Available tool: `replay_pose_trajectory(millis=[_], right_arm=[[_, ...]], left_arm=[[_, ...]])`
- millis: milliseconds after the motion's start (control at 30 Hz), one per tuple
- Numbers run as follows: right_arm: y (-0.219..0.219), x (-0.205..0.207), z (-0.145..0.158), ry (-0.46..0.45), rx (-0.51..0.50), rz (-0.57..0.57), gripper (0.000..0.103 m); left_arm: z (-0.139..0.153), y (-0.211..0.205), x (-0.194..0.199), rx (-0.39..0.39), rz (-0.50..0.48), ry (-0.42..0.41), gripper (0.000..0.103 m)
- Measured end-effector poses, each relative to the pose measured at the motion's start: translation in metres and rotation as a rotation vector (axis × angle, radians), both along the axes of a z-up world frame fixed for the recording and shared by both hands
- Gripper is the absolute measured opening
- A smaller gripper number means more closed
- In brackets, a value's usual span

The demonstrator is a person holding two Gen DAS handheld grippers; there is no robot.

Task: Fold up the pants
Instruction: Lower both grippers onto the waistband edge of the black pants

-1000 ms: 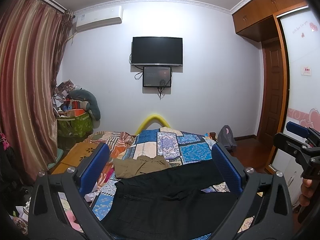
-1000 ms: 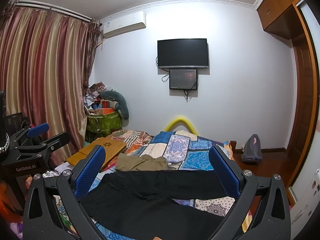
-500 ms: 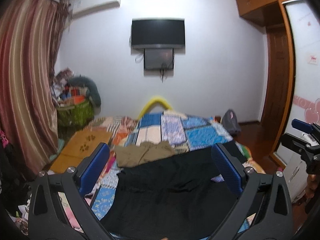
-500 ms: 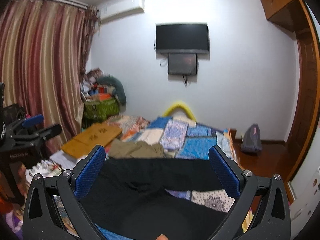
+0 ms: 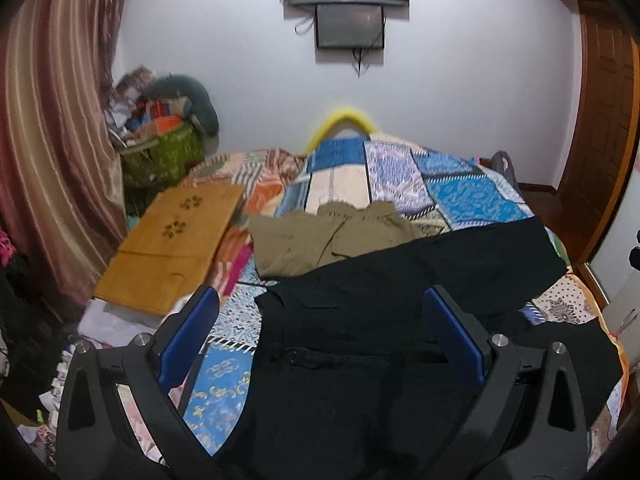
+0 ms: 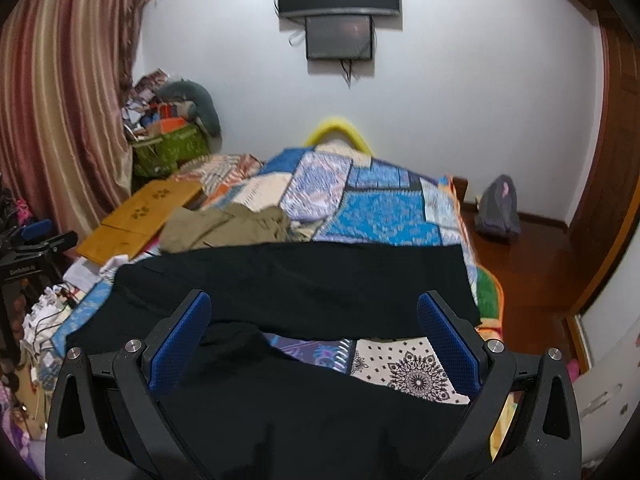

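Note:
Black pants (image 5: 380,320) lie spread flat on the patchwork quilt (image 5: 460,192), waist to the left, legs running right. In the right wrist view the far leg (image 6: 304,284) and the near leg (image 6: 304,412) lie apart with quilt showing between them. My left gripper (image 5: 320,320) is open and empty above the waist end. My right gripper (image 6: 314,320) is open and empty above the legs. The left gripper also shows at the left edge of the right wrist view (image 6: 36,244).
Khaki pants (image 5: 320,236) lie crumpled just beyond the black pants. A wooden board (image 5: 172,240) lies at the bed's left side, with a green basket (image 5: 164,156) of clutter and curtains (image 5: 48,140) behind. A grey bag (image 6: 498,210) stands on the floor to the right.
Both grippers have tilted down and moved closer over the black pants; the pants fill more of each view. Both stay open.

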State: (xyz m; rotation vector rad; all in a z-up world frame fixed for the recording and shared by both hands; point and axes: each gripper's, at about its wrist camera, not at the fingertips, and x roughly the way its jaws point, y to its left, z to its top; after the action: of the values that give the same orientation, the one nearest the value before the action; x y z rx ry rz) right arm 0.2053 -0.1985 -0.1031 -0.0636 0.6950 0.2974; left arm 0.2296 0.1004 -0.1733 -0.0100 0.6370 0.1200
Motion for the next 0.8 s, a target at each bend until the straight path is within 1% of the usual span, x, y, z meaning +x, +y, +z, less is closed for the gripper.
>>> replay_pose_trajectory(millis=[100, 233, 300, 333, 400, 500, 533, 567, 600, 667, 733, 767, 800], right_arm=[[-0.005, 0.028, -0.016, 0.038, -0.006, -0.015, 0.102], [-0.007, 0.068, -0.037, 0.082, -0.016, -0.02, 0.102], [-0.006, 0.084, -0.045, 0.089, -0.024, -0.014, 0.102], [-0.005, 0.095, -0.05, 0.096, -0.026, -0.009, 0.102], [-0.003, 0.11, -0.056, 0.102, -0.029, -0.007, 0.101], [0.001, 0.135, -0.066, 0.116, -0.035, 0.009, 0.101], [0.004, 0.143, -0.07, 0.122, -0.039, 0.021, 0.101], [0.007, 0.149, -0.072, 0.124, -0.049, 0.029, 0.101], [0.011, 0.157, -0.075, 0.127, -0.074, 0.045, 0.101], [0.016, 0.171, -0.081, 0.156, -0.09, 0.08, 0.101], [0.02, 0.182, -0.085, 0.18, -0.089, 0.101, 0.102], [0.021, 0.187, -0.088, 0.181, -0.094, 0.107, 0.102], [0.02, 0.194, -0.091, 0.182, -0.098, 0.114, 0.102]], left_arm=[[-0.017, 0.014, 0.027, -0.018, 0.011, 0.036, 0.103], [-0.043, 0.038, 0.071, -0.069, 0.018, 0.104, 0.103], [-0.054, 0.043, 0.088, -0.066, 0.023, 0.143, 0.103], [-0.063, 0.048, 0.101, -0.052, 0.026, 0.168, 0.103], [-0.075, 0.053, 0.117, -0.024, 0.038, 0.191, 0.103], [-0.094, 0.064, 0.14, -0.032, 0.04, 0.232, 0.103], [-0.105, 0.07, 0.149, -0.046, 0.04, 0.258, 0.101], [-0.112, 0.076, 0.156, -0.056, 0.04, 0.275, 0.095], [-0.12, 0.08, 0.162, -0.057, 0.042, 0.294, 0.093], [-0.132, 0.086, 0.171, -0.028, 0.045, 0.339, 0.087], [-0.145, 0.094, 0.178, 0.003, 0.046, 0.372, 0.086], [-0.149, 0.095, 0.18, 0.003, 0.045, 0.381, 0.086], [-0.156, 0.1, 0.183, -0.019, 0.039, 0.4, 0.085]])
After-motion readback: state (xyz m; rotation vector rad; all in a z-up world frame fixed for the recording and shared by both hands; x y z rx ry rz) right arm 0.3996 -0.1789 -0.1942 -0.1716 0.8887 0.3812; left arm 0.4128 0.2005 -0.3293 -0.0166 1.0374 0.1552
